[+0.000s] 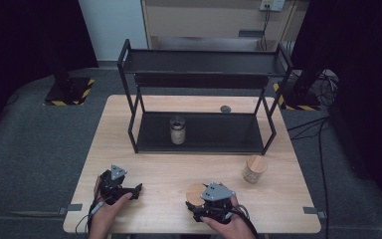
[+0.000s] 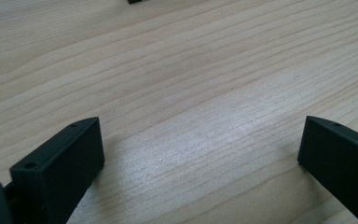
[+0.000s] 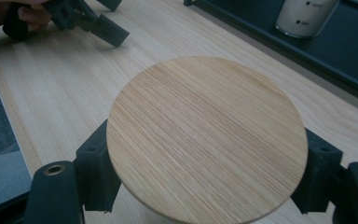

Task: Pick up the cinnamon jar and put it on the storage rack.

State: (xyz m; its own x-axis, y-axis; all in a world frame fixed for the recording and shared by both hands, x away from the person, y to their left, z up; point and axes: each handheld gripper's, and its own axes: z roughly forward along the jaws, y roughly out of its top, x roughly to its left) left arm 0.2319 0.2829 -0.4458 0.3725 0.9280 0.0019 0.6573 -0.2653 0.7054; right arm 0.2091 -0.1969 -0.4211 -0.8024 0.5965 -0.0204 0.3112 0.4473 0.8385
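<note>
the wooden table fills the centre of the high view, with a black two-tier rack standing on its far half. a lidless glass jar sits on the rack's lower shelf, centre of frame; a second jar with a wooden lid stands on the table at right of centre. a small dark disc lies behind the rack; what it is cannot be made out.

the left gripper rests low at the lower left, held level by a hand entering from the bottom edge, the forearm cut off. in the left gripper view its jaws stand wide apart over bare wood, nothing between them.

the right gripper sits at lower centre, its hand cut off by the bottom edge. in the right gripper view both jaws press on opposite edges of the round wooden lid, gripping it. the lid covers whatever lies beneath, so a jar under it cannot be confirmed.
</note>
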